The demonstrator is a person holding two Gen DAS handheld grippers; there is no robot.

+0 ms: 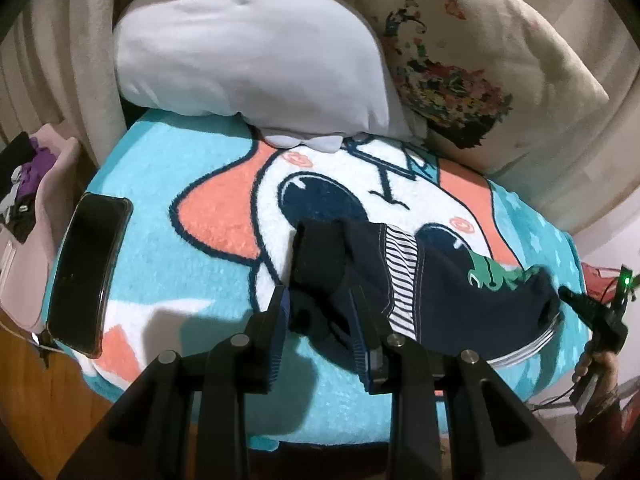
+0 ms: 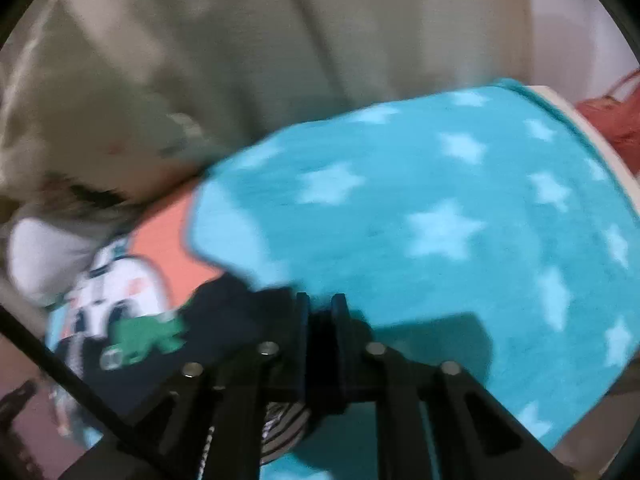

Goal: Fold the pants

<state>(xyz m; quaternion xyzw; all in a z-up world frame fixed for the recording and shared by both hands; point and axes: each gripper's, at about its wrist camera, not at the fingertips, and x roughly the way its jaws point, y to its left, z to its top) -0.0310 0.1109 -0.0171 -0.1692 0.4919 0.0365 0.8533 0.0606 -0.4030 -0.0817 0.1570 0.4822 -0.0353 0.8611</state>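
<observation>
A pink bin (image 1: 60, 160) holds dark and purple clothes (image 1: 28, 172).

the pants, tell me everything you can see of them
The pants are small, dark navy, soft knit fabric, with a navy-and-white striped lining, white stitching and a green animal patch. They lie crumpled on the turquoise blanket. The left gripper straddles their bunched left end; the right gripper is at their other end, grip unclear.

Left hand-held gripper (image 1: 320, 300) pinches cloth; right hand-held gripper (image 2: 322, 306) jaws nearly closed.
</observation>
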